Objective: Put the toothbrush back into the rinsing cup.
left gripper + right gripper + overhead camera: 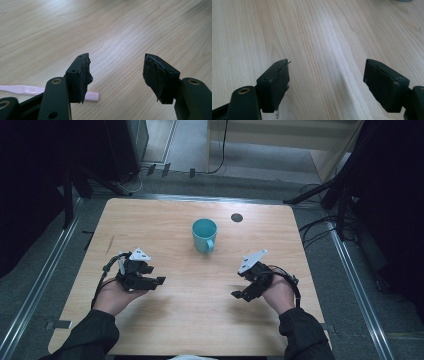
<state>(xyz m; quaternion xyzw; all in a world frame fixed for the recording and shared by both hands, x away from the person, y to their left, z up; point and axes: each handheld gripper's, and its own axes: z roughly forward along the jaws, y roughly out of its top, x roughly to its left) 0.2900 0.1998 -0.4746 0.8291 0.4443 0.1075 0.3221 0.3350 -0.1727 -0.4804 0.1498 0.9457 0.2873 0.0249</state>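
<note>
- Toothbrush [37, 91], pink, lies flat on the table [170, 310], just under my left gripper [117, 75], its long axis running crosswise behind the left-hand jaw.
- Left gripper gapes wide, empty; I judge it nearer.
- Right gripper [325, 85] also gapes wide, empty.
- Teal mug [204, 235] stands farther off, mid-table.

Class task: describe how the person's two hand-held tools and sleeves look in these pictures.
Both tools, the left tool and the right tool, are black, each topped by a pale grey three-cornered plate. Each has two blocky black jaws with worn dark pads and brass-ringed screw holes. Black cables trail back over the wrists. The sleeves are dark.
</note>
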